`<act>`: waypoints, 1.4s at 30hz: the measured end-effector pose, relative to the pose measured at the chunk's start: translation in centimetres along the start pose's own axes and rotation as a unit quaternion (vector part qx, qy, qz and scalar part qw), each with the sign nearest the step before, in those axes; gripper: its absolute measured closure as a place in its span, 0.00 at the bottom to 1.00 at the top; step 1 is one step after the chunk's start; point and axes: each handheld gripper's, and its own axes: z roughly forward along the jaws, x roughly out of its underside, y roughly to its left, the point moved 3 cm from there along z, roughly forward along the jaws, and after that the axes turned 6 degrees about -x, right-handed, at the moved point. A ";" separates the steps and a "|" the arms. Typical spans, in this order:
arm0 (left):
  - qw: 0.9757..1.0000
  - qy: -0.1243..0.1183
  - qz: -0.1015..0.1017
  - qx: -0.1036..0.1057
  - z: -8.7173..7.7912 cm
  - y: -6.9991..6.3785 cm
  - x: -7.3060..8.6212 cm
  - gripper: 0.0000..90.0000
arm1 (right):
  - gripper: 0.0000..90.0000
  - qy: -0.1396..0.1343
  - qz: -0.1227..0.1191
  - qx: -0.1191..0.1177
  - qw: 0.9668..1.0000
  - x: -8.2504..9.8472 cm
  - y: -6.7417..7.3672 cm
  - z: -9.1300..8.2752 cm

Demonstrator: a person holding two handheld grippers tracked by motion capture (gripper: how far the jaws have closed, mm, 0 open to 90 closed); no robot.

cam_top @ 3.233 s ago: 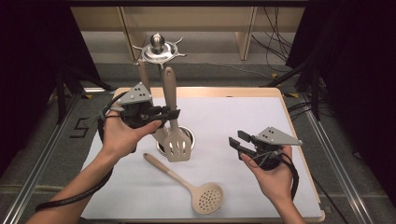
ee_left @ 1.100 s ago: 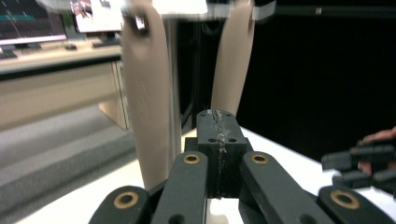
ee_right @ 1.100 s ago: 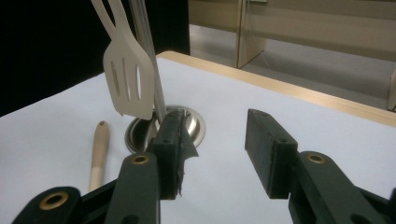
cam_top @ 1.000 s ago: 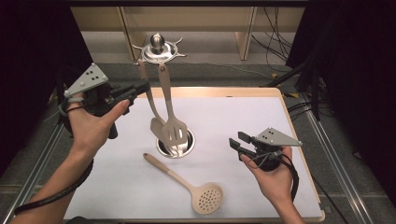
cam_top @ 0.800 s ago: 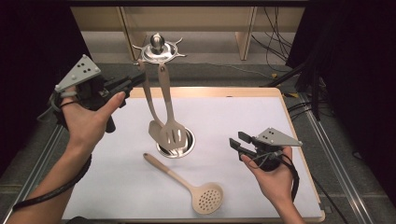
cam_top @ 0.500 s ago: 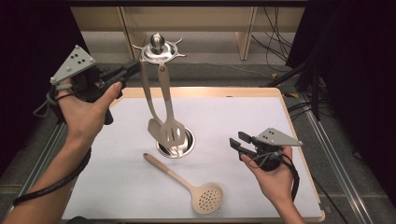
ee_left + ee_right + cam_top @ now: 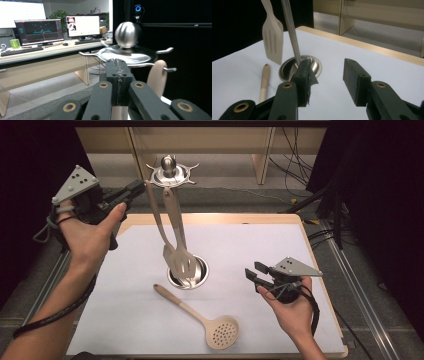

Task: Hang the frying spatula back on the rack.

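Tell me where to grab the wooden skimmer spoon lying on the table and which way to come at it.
Grip the skimmer spoon on its straight handle, near the middle. It lies flat on the white table, handle end near the rack base, round perforated head nearer the person. Coming from above with the claw set across the handle looks best; the right claw, open, is nearer.

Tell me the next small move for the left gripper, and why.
Probably ease the left gripper toward the rack's top disc to seat the slotted spatula on a hook. Its jaws are shut at the handle's top end beside the rim, and the blade hangs free above the base.
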 end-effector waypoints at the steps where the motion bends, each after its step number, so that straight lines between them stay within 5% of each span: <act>1: 1.000 0.001 0.000 -0.002 0.1 0.2 0.0 0.99 | 0.66 0.002 0.001 -0.002 1.000 0.0 0.0 0.0; 18: 0.999 0.017 -0.009 -0.027 2.3 2.0 -0.4 0.99 | 0.65 0.010 0.010 -0.001 1.000 0.0 0.2 0.0; 23: 0.999 0.022 -0.009 -0.026 2.9 2.3 -0.5 0.99 | 0.65 0.003 -0.007 -0.010 1.000 0.1 -0.1 0.2; 32: 0.999 0.025 -0.011 -0.027 3.8 2.6 -0.6 0.99 | 0.65 0.012 0.005 -0.003 1.000 0.1 0.0 0.1; 37: 0.999 0.004 -0.024 -0.024 2.9 2.5 -0.2 0.98 | 0.64 0.012 0.005 -0.008 1.000 0.1 -0.1 0.3; 42: 0.999 -0.024 -0.034 -0.023 0.7 2.8 0.0 0.82 | 0.63 0.015 0.015 -0.003 1.000 -0.2 -0.2 0.3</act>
